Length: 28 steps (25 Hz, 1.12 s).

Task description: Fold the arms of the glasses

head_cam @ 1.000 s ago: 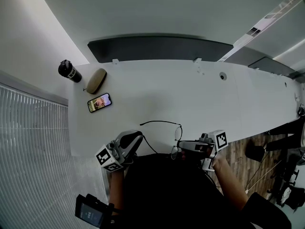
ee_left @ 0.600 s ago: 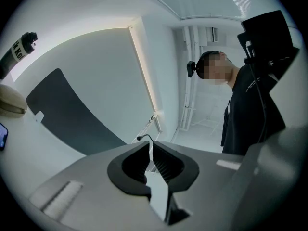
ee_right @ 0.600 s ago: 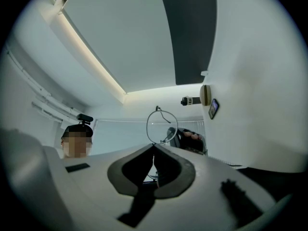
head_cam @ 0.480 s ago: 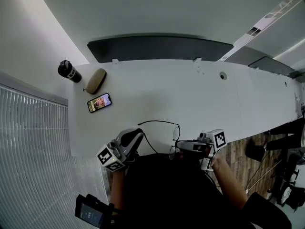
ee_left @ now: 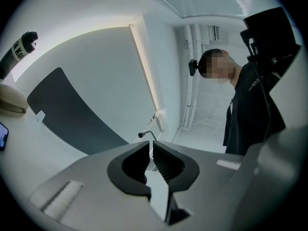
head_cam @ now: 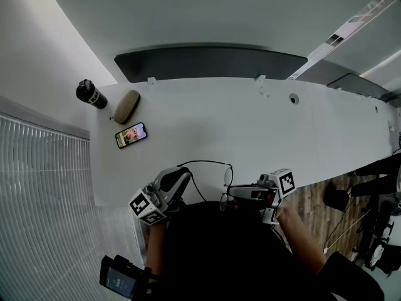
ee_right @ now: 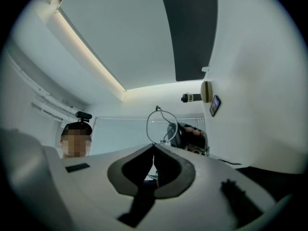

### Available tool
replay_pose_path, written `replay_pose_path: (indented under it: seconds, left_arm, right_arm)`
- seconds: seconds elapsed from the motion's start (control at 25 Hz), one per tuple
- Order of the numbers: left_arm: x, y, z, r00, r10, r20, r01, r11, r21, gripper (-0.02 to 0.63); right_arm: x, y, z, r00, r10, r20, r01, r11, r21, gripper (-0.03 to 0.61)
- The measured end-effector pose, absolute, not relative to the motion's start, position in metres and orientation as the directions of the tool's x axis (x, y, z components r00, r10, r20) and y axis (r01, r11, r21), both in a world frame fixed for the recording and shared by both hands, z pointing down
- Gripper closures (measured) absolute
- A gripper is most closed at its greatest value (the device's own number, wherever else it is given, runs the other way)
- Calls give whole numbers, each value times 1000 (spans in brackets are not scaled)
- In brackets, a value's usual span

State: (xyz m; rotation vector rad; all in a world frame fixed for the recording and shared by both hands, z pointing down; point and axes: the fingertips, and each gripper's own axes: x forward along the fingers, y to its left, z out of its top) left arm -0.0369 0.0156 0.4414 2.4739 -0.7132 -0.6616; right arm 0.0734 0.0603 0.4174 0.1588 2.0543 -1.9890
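Thin black wire glasses (head_cam: pixel 224 179) hang over the white table's (head_cam: pixel 263 124) near edge, between my two grippers. My right gripper (head_cam: pixel 232 192) is shut on the frame between the two lenses. In the right gripper view one lens ring (ee_right: pixel 159 125) rises above the closed jaws of the right gripper (ee_right: pixel 154 146). My left gripper (head_cam: pixel 182 175) is at the end of the upper arm (head_cam: pixel 203 162). In the left gripper view its jaws have just been opening. They show a narrow gap, and the arm's curved tip (ee_left: pixel 144 134) pokes out just beyond the left gripper (ee_left: pixel 150 143).
At the table's far left stand a black bottle (head_cam: pixel 90 93), a tan oval case (head_cam: pixel 126 106) and a lit phone (head_cam: pixel 131 134). A dark panel (head_cam: pixel 210 63) runs behind the table. The holder's dark torso (head_cam: pixel 213 249) fills the near edge.
The glasses and both grippers have drifted slightly left and toward the person. The upper arm's tip has swung a little further left with the left gripper.
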Motion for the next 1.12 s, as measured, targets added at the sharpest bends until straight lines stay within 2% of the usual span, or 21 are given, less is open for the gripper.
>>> replay_pose_path:
  seconds: [0.4, 0.84, 1.12]
  left_arm:
    - [-18, 12, 437, 793, -538, -287, -323, -770, 550, 588]
    - [-14, 14, 439, 801, -532, -274, -330, -775, 538, 588]
    - [16, 24, 427, 869, -442, -222, -308, -835, 456, 583]
  right_arm:
    - [55, 60, 406, -952, -74, -296, 291, 78, -954, 568]
    - [56, 60, 416, -967, -54, -247, 243, 68, -968, 568]
    - [49, 59, 413, -972, -51, -231, 227, 81, -971, 568]
